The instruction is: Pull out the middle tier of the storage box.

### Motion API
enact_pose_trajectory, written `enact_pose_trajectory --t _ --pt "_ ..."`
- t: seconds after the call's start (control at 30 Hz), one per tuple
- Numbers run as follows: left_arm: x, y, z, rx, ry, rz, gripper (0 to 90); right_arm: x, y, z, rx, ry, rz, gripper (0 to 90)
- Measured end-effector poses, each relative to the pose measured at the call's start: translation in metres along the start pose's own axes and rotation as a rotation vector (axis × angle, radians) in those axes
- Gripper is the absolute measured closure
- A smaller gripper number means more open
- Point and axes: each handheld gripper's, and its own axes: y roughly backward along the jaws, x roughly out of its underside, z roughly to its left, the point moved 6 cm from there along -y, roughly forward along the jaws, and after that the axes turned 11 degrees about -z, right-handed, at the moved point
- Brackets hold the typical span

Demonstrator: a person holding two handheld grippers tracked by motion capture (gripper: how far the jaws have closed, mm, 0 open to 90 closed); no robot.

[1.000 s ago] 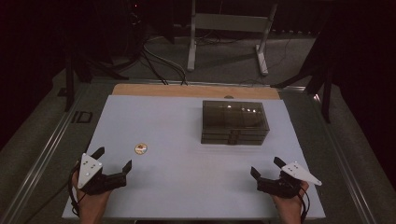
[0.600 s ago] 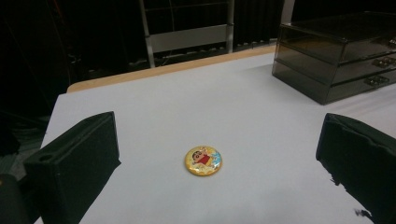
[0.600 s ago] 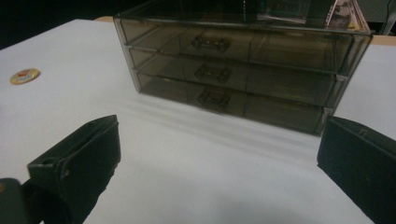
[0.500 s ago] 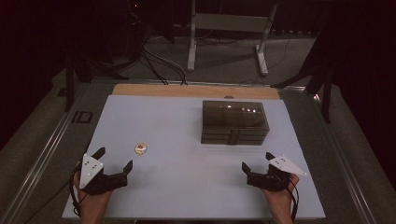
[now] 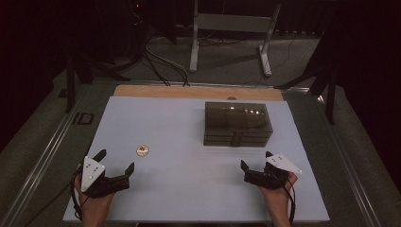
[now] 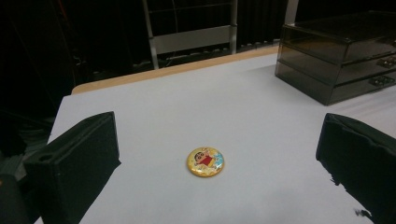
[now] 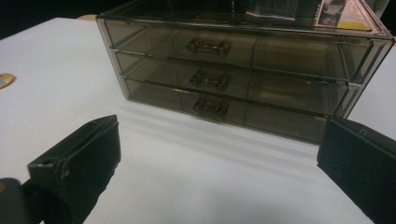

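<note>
With its jaws spread wide and empty, the left gripper faces the round badge lying just beyond it, left of the smoked drawer box, before whose drawer fronts the right gripper waits equally agape and empty.

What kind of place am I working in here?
Probably a lab or studio recording bay, not a home: a white-topped table in a dark room, loose cables on the floor behind it, and a metal stand. On the table, only a smoked drawer box and a badge.
</note>
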Motion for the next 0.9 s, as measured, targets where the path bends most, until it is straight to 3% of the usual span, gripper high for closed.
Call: enact_pose_trajectory --t 0.4,0.53,0.9 --pt "-0.001 0.002 0.001 -0.016 0.009 -0.008 0.7 -0.001 -0.011 0.009 0.025 0.014 0.007 0.0" --pt "-0.002 0.002 0.002 -0.015 0.010 -0.011 0.7 -0.003 -0.016 0.010 0.062 0.026 0.002 0.0" --pt "-0.001 0.002 0.002 -0.013 0.014 -0.013 0.7 -0.010 -0.026 0.012 0.079 -0.005 -0.021 0.0"
